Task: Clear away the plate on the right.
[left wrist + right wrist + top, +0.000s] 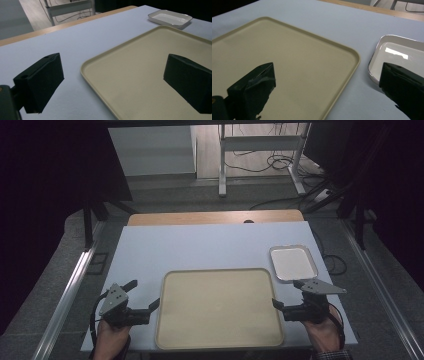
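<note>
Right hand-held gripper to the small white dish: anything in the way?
Nothing visible. The right hand-held gripper is open beside the beige tray's right edge, and the white dish sits just beyond it on bare tabletop, apart from the tray. Dish and tray both look empty.

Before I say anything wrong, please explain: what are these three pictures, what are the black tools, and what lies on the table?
No machine works here: a person holds a hand tool with a two-jaw claw in each hand. The high view looks down from above, with the left claw and right claw near the bottom. The other two pictures come from cameras riding on each tool; the black blocks are its jaws. On the table lie a large beige tray and a small white dish, both empty. Both claws are open and hold nothing.
</note>
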The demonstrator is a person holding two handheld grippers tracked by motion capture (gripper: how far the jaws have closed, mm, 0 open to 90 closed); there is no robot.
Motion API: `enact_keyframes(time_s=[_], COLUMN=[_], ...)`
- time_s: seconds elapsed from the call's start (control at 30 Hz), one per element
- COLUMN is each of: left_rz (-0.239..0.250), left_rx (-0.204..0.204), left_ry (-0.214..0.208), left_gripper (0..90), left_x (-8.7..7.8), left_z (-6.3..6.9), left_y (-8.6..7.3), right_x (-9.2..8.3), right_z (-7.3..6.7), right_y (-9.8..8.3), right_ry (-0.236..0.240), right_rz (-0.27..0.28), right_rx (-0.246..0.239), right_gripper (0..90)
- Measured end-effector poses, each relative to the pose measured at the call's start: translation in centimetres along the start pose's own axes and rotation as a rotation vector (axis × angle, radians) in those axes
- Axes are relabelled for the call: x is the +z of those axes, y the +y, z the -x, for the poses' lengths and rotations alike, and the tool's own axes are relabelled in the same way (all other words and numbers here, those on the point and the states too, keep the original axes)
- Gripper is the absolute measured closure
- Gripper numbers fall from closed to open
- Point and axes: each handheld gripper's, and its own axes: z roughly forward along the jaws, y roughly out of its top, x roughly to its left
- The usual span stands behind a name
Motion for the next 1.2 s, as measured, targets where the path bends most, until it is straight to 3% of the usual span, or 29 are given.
enact_keyframes(time_s=[0.17, 0.43, 0.67, 1.03, 1.1, 1.2], left_rz=[0.001, -0.010, -0.025, -0.025, -0.004, 0.011], left_rx=[-0.013, -0.028, -0.001, 0.007, 0.006, 0.013], left_ry=[0.021, 0.027, 0.013, 0.002, -0.044, -0.066], left_gripper=[2.6, 2.5, 2.5, 3.0, 2.4, 1.8], left_x=[-0.14, -0.27, -0.05, 0.02, 0.03, -0.01], left_z=[-0.12, -0.14, 0.29, 0.37, 0.29, 0.34], left_y=[-0.07, -0.03, 0.05, 0.05, 0.01, 0.04], right_x=[-0.11, 0.39, 0.20, 0.28, 0.27, 0.28], right_z=[0.59, 0.62, 0.76, 0.75, 0.79, 0.89], right_y=[-0.24, -0.31, -0.31, -0.32, -0.30, -0.28], right_ry=[-0.001, -0.018, -0.032, -0.045, -0.052, -0.059], right_rz=[0.007, -0.025, -0.013, -0.021, -0.019, -0.018], right_rx=[0.026, 0.008, 0.014, 0.011, 0.010, 0.010], right_gripper=[0.0, 0.0, 0.0, 0.0, 0.0, 0.0])
